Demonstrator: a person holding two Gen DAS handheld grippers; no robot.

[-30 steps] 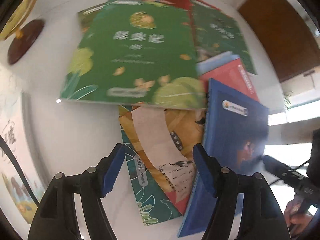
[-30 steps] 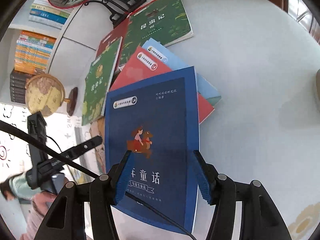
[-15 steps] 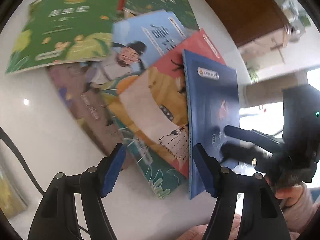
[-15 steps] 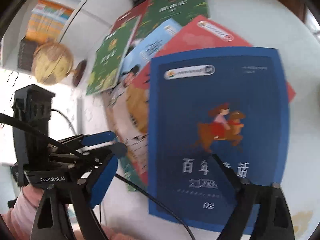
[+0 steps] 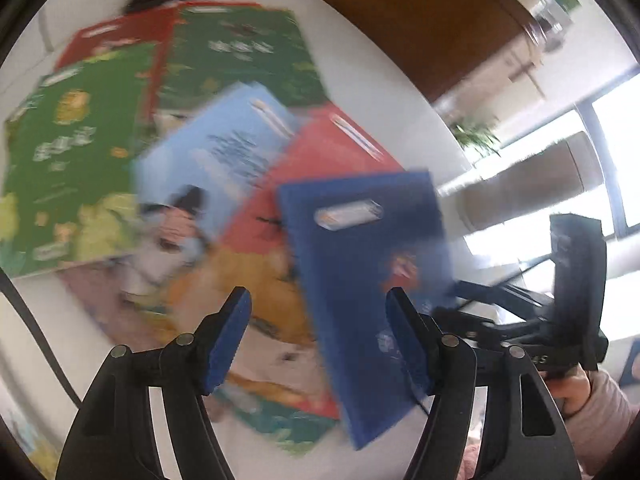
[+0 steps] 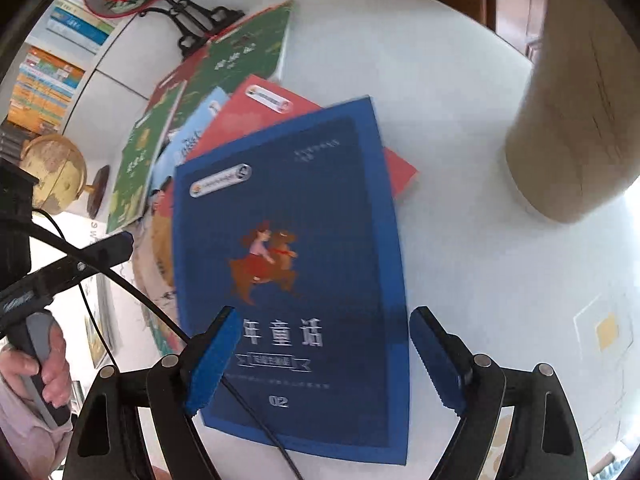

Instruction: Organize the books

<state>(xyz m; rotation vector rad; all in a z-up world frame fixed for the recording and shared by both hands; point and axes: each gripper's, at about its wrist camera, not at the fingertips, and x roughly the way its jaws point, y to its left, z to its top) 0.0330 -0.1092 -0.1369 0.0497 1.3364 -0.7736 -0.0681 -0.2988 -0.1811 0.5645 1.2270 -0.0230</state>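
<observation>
A study or reading room: stacked books on shelves (image 6: 44, 80), a globe (image 6: 54, 174), a white table (image 6: 460, 120).

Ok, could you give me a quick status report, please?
Left gripper and right gripper open, empty. Dark blue book tops the scattered pile, under the right gripper. A cable crosses its cover.

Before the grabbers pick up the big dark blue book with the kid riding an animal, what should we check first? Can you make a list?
1. dark blue book lies on top of the pile, nothing on it: ok.
2. right gripper open, fingers apart over the book's near end: ok.
3. left gripper open, holding nothing: ok.
4. black cable crosses the book's lower corner: not ok.
5. Bare white table beside the pile to set the book on: ok.
6. Tan cylinder stands clear of the book: ok.
</observation>
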